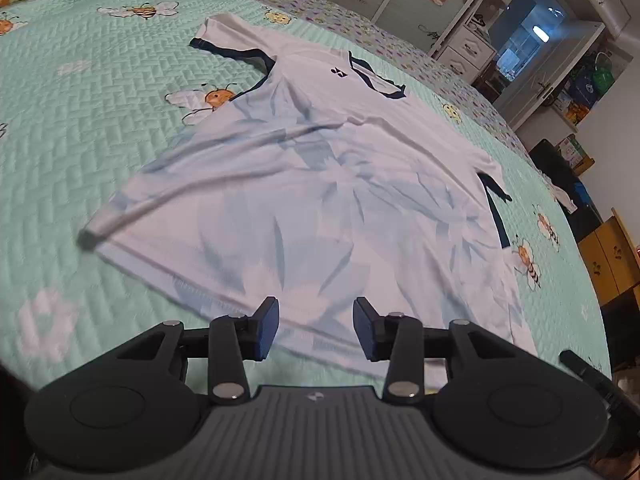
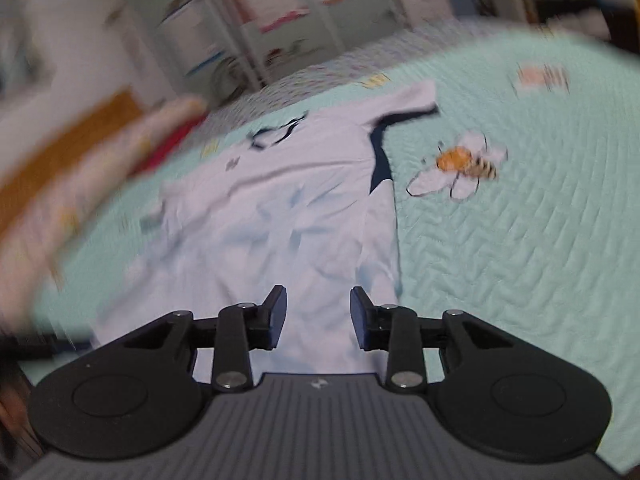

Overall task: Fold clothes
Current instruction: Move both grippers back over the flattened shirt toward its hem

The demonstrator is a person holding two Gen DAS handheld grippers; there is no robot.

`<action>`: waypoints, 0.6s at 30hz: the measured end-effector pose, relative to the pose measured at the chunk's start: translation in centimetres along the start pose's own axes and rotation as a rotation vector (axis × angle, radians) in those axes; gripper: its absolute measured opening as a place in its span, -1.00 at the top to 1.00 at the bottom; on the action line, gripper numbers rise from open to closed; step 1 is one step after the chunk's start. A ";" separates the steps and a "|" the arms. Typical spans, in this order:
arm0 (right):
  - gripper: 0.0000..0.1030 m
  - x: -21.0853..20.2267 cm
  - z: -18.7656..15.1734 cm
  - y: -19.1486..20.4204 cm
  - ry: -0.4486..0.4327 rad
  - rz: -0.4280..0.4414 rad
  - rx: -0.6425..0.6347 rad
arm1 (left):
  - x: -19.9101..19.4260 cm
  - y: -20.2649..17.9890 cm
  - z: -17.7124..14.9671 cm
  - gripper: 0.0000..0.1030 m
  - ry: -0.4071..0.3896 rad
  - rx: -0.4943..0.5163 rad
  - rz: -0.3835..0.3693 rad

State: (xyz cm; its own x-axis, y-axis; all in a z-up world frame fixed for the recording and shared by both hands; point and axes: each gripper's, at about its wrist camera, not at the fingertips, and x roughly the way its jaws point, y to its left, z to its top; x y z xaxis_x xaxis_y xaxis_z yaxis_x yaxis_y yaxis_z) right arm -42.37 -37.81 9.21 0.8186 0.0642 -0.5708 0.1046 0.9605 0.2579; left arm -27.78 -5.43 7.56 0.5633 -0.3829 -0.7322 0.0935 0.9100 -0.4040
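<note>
While both sets of jaws, on the left gripper [image 1: 316, 326] and the right gripper [image 2: 318, 316], hang spread and empty over its hem, the white short-sleeved shirt with navy trim [image 1: 320, 184] lies flat, unfolded, on the mint quilted bedspread [image 1: 100, 112], so any fold likely calls for pinching an edge.

One white shirt [image 1: 320, 184] lies on one bed [image 1: 100, 92]. Two grippers show, left [image 1: 316, 328] and right [image 2: 318, 318], each with two fingers

Bed with mint-green quilted bee-print coverlet [image 1: 100, 92]. White short-sleeved T-shirt with navy trim [image 1: 320, 184] lies spread flat directly on it.
</note>
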 end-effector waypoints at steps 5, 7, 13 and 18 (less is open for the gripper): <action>0.31 -0.5 -3.7 3.9 0.014 -0.101 -0.492 | -0.9 0.3 -1.2 0.15 0.012 -0.021 0.030; 0.31 0.3 -4.6 4.4 0.027 -0.122 -0.614 | -1.2 0.4 -1.7 0.15 0.016 -0.030 0.042; 0.30 2.2 -5.7 5.4 0.048 -0.088 -0.818 | -2.3 0.7 -3.2 0.14 0.030 -0.055 0.078; 0.25 3.4 -7.2 6.6 0.097 -0.085 -1.029 | -2.7 0.8 -4.2 0.13 0.043 -0.064 0.100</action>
State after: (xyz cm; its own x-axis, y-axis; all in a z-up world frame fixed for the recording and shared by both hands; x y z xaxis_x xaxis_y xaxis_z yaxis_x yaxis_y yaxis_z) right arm -42.94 -29.29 3.34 0.7770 -0.0372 -0.6284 -0.4105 0.7269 -0.5506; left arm -32.65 -4.37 6.92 0.5317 -0.2980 -0.7928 -0.0147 0.9327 -0.3605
